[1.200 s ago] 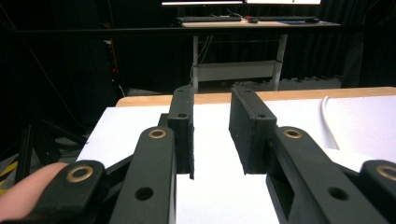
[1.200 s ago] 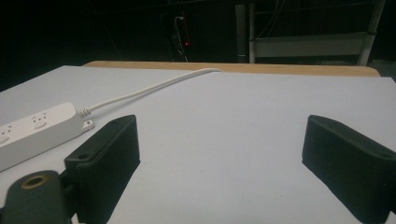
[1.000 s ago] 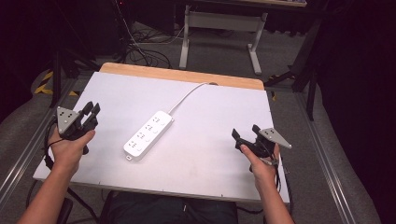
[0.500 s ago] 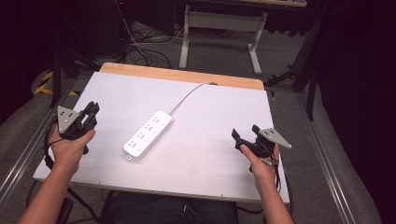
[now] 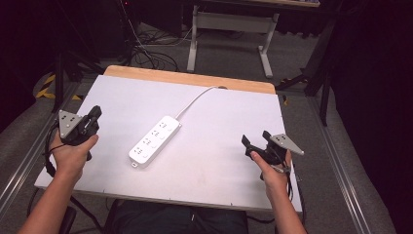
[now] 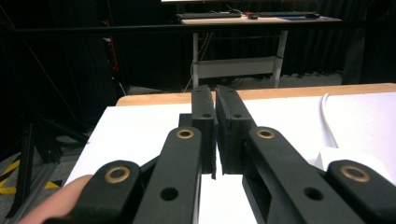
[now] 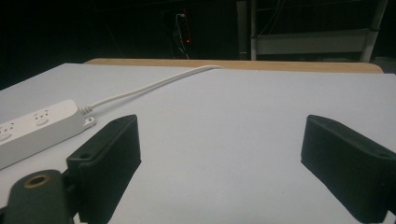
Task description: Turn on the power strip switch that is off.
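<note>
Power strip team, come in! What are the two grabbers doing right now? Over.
Left gripper just closed, nothing between its jaws. Right gripper open, empty. Power strip flat mid-table, untouched, cord running off the far edge. Nothing in the way.

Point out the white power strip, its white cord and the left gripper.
white power strip (image 5: 155, 141), high view, middle of its socket face.
white cord (image 5: 194, 100), high view, midway along its curve.
left gripper (image 6: 215, 100), left gripper view, between its closed fingertips.

Probably a lab, black curtains (image 5: 375, 73), floor cables (image 5: 151, 53)
</note>
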`<state>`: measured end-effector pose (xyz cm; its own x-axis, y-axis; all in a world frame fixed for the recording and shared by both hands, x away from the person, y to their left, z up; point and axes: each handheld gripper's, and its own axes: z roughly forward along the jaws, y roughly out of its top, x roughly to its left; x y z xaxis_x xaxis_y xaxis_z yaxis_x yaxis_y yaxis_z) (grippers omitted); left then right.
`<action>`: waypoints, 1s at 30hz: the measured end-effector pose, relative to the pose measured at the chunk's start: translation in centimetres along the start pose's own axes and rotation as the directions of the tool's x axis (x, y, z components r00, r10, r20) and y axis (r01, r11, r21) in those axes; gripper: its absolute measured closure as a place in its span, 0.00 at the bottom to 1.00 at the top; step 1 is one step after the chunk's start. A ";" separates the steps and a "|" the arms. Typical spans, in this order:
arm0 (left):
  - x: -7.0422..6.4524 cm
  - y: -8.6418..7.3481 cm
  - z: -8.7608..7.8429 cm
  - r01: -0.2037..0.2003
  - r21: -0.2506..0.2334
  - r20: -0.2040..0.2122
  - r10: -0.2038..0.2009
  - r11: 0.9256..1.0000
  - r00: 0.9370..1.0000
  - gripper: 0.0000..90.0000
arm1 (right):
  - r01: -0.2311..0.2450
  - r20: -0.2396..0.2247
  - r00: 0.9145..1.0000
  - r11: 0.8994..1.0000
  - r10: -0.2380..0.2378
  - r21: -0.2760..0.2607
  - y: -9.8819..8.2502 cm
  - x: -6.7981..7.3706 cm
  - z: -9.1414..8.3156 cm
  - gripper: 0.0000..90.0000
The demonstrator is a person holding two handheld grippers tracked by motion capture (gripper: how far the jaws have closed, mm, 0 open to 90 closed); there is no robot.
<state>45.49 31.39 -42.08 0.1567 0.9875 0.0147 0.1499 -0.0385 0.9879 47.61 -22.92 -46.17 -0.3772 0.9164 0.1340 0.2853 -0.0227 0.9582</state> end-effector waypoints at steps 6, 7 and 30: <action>-0.1 0.4 -0.2 0.002 0.001 0.015 -0.002 1.000 1.000 1.00 | 0.000 -0.003 1.000 1.000 0.000 0.003 0.0 0.0 0.0 0.14; -0.1 0.4 -0.2 -0.002 0.001 0.017 0.002 1.000 1.000 1.00 | 0.000 -0.004 1.000 1.000 0.000 0.003 0.0 0.0 0.0 0.14; -1.5 1.0 -0.1 -0.058 0.086 0.122 0.047 0.995 0.991 1.00 | -0.006 -0.008 1.000 1.000 0.006 0.003 0.0 0.0 0.0 0.14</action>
<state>45.30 29.88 -41.13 0.2812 0.9587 0.0424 0.2238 -0.1085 0.9686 47.57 -22.92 -46.19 -0.3825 0.9131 0.1414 0.2897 -0.0268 0.9567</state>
